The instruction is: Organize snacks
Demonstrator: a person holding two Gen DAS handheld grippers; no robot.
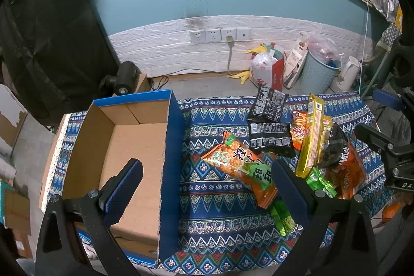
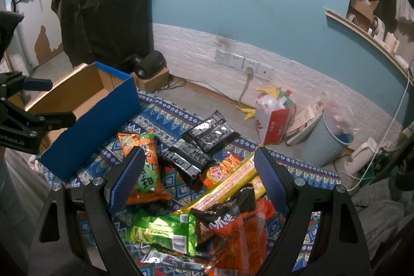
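An empty blue cardboard box (image 1: pixel 134 146) (image 2: pixel 90 120) sits at the left of a patterned cloth (image 1: pixel 214 201). Right of it lies a pile of snack packs: an orange-green peanut bag (image 1: pixel 240 167) (image 2: pixel 147 167), two black packs (image 1: pixel 270 120) (image 2: pixel 207 133), a long yellow pack (image 1: pixel 310 139) (image 2: pixel 227 188), an orange-black bag (image 1: pixel 344 167) (image 2: pixel 233 232) and green packs (image 2: pixel 160 229). My left gripper (image 1: pixel 207 188) is open, straddling the box's right wall. My right gripper (image 2: pixel 199 177) is open above the pile, holding nothing.
A white brick-pattern wall with sockets (image 1: pixel 220 35) runs behind. On the floor stand a red-white bag of rubbish (image 1: pixel 269 69), a pale blue bin (image 1: pixel 318 71) and a white kettle (image 1: pixel 348 74). A black bag (image 1: pixel 46 38) hangs at left.
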